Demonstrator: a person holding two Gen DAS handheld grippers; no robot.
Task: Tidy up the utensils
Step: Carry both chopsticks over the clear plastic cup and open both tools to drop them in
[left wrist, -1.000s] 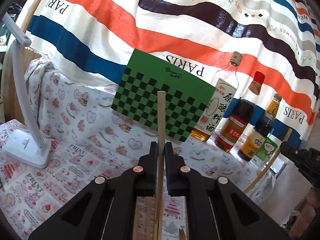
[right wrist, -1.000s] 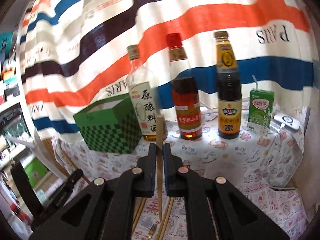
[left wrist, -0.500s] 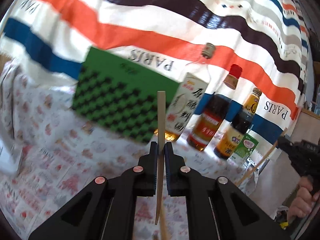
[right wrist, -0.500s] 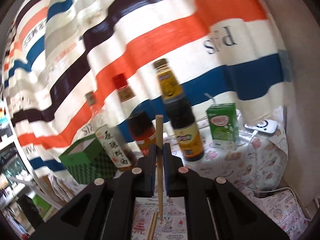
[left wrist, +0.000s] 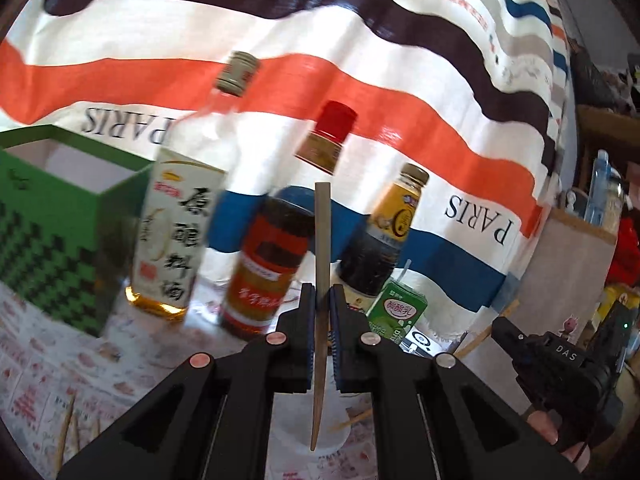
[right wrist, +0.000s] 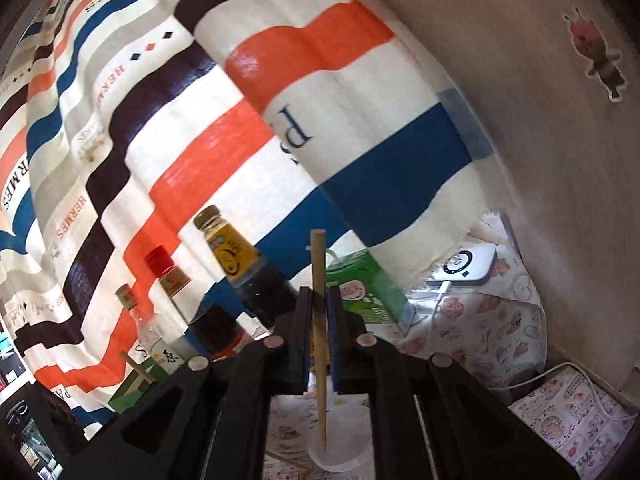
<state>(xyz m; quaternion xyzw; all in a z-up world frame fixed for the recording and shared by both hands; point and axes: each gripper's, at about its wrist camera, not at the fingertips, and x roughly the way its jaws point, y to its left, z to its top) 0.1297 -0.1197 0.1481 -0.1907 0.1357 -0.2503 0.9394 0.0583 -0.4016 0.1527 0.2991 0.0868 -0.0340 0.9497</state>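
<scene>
My left gripper (left wrist: 322,300) is shut on a wooden chopstick (left wrist: 321,240) held upright, its thin tip down over a white cup (left wrist: 308,436). My right gripper (right wrist: 319,304) is shut on a second wooden chopstick (right wrist: 319,264), also upright, its lower end inside the same white cup (right wrist: 340,456). The right gripper (left wrist: 520,340) with its chopstick also shows at the right of the left wrist view. Loose chopsticks (left wrist: 66,424) lie on the printed tablecloth at lower left.
A green checkered box (left wrist: 52,240) stands at the left. Three sauce bottles (left wrist: 268,256) and a green drink carton (left wrist: 396,312) stand behind the cup. A white charger (right wrist: 464,266) with its cable lies at the right. A striped cloth (left wrist: 360,60) hangs behind.
Both grippers have swung right, away from the green box toward the bottles, and have come over the white cup. Both chopsticks stay gripped.
</scene>
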